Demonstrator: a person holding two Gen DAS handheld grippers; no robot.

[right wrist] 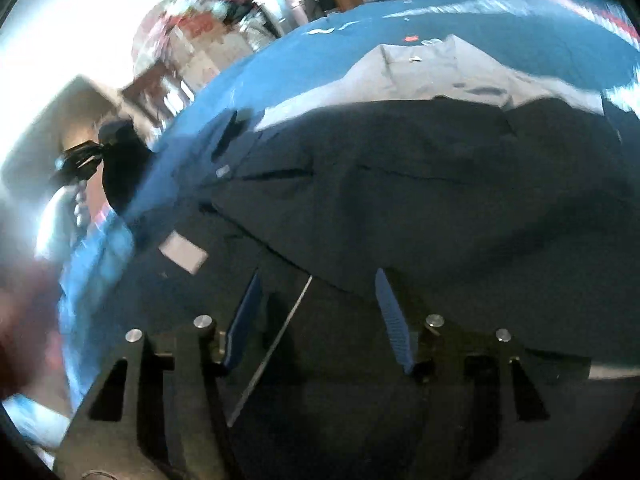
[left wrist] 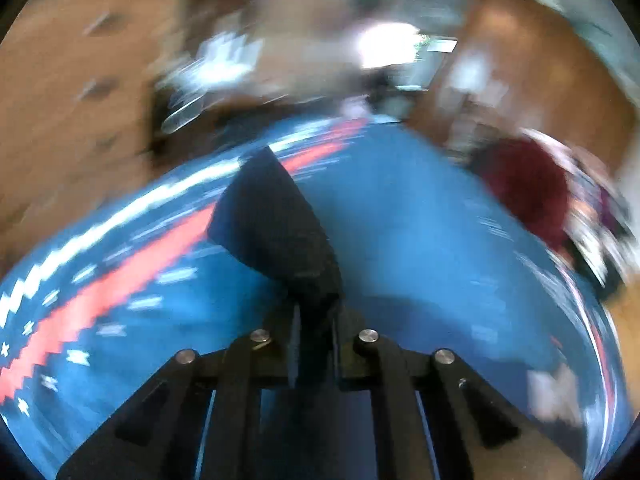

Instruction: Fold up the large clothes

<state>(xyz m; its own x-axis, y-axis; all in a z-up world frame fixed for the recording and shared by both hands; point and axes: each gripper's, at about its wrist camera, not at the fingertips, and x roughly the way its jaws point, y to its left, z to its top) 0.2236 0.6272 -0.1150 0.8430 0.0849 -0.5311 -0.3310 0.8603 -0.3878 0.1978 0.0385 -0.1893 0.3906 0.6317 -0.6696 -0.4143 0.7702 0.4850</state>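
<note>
Dark cloth, one garment (right wrist: 420, 184) as far as I can tell, lies spread on the blue patterned cover (left wrist: 400, 220). At left, the left tool (left wrist: 314, 320) is clamped on a corner of it. At right, the right tool (right wrist: 316, 320) hangs spread wide above the fabric, gripping nothing. Soft and limp, it should handle best pinched at edges or corners. One lighter grey piece (right wrist: 440, 68) lies beyond.

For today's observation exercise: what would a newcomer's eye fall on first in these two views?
In the left wrist view, the left tool pinches a strip of dark garment lifted over a blue patterned cover with a red zigzag band. In the right wrist view, the right tool stands open over the spread dark cloth, a pale grey garment beyond.
</note>
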